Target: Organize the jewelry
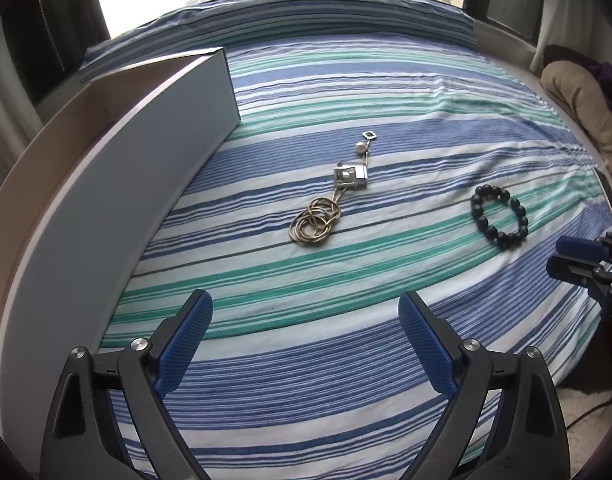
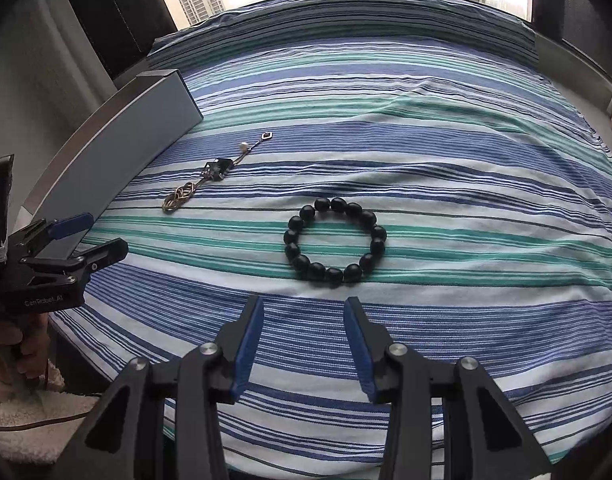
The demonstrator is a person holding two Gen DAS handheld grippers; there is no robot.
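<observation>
Hovering over the striped blue-green bedsheet (image 2: 446, 168), both tools empty: left gripper (image 1: 306, 344) spread wide, right gripper (image 2: 304, 344) parted about halfway, nothing between either pair of jaws. Ahead of the right jaws, near but apart: round bracelet of black beads (image 2: 335, 241), flat on the sheet. Further ahead of the left jaws: gold chain necklace with silver square pendant and pearl (image 1: 334, 196). To the left of both: open grey cardboard box (image 1: 154, 152). Likely step: approach before first pick. Next: lowering right jaws astride one side of the bead ring, then closing.
</observation>
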